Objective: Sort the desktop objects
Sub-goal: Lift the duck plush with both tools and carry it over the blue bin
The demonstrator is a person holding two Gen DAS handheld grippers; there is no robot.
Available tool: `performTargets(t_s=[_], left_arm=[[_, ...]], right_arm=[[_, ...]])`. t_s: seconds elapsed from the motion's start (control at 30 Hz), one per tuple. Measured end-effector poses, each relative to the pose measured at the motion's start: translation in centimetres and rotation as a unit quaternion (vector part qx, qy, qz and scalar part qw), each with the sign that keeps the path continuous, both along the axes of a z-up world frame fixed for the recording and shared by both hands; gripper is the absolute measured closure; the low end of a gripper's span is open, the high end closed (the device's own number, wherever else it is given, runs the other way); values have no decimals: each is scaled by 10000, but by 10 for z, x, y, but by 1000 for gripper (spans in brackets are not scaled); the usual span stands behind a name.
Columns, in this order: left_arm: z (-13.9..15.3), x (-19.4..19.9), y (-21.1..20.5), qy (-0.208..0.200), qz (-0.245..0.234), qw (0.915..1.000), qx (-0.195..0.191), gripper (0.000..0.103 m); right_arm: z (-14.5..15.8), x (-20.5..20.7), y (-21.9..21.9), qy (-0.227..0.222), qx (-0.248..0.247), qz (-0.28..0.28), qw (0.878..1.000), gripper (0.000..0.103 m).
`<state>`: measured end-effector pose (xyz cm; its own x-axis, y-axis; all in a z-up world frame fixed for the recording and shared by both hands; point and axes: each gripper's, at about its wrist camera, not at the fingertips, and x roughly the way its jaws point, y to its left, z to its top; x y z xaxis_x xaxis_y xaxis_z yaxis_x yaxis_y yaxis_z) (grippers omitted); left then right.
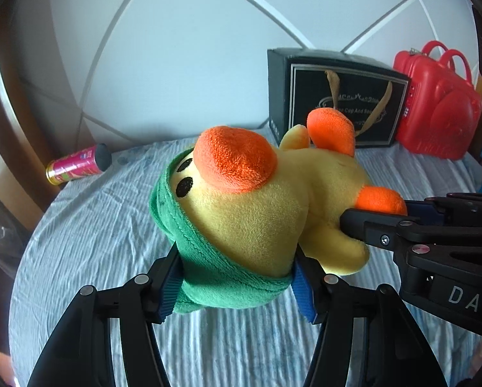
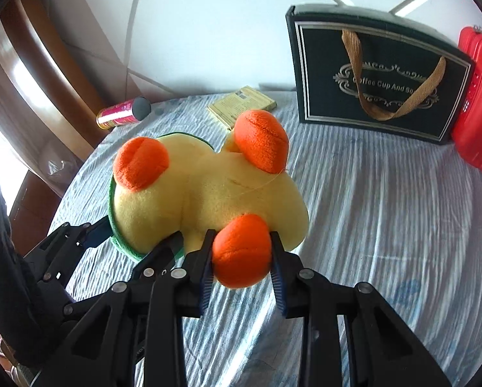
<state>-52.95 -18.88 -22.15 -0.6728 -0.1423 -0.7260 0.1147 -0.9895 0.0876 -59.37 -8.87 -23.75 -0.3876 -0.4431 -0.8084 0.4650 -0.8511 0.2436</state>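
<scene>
Plush duck [image 1: 273,213], yellow w/ orange beak and feet, green hood; held off the cloth [image 1: 89,251] by both grippers at once.

L gripper [image 1: 237,285]: jaws closed on the hooded head, blue pads pressed into the green fabric on either side. In L wrist view the head sits at center, beak up toward 12, eyes at about 10. Body runs off toward 3.

R gripper [image 2: 242,272]: jaws closed on one orange foot [image 2: 241,250], pads tight against both sides of it. In L wrist view the R gripper comes in from 3 o'clock, its finger touching that foot. In R wrist view the L gripper shows at 8–9 o'clock, under the duck's hood edge.

Duck attitude: lying roughly horizontal, belly/underside toward R cam, second foot [image 2: 261,140] at 12–1 from the clamped one, beak at 10–11.

Surroundings (R wrist view):
- Black box [image 2: 379,77] w/ tan ribbon handle, upright at 1–2 o'clock, near the wall; print reads "Coffee Cup And..." (rest hidden).
- Red case [image 2: 476,103] at 3, touching or just beside the box; cannot tell which.
- Yellow booklet [image 2: 241,106] flat on the cloth at 12, behind the duck.
- Pink can [image 2: 121,114] w/ dark cap, on its side at 10–11, near table edge.

Cloth is pale blue-white, wrinkled, covers a round table.
</scene>
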Motion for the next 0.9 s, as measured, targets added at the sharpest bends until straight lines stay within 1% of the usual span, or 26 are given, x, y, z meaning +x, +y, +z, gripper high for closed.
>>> performTargets(t_s=[0.23,0.4,0.53,0.63,0.83,0.9], left_arm=[[76,41,16,676,-82,9977,-34,45],[133,83,37,1211,-258,9923,-58,44],[173,122,61,1651,-504,9850,-29,44],[198,150,84,1923,-762,9784,36,44],[238,197,137,2328,-1217,9648,135,44],[248,210,166,2428,-1398,9598,180,44]], right_arm=[[76,42,15,688,-137,-73,9975,73],[137,87,38,1224,-180,-214,9921,73],[184,134,63,1705,-206,-420,9842,73],[214,170,87,2027,-166,-651,9769,73],[261,234,143,2511,-117,-1158,9610,73],[273,252,165,2636,-108,-1321,9555,73]])
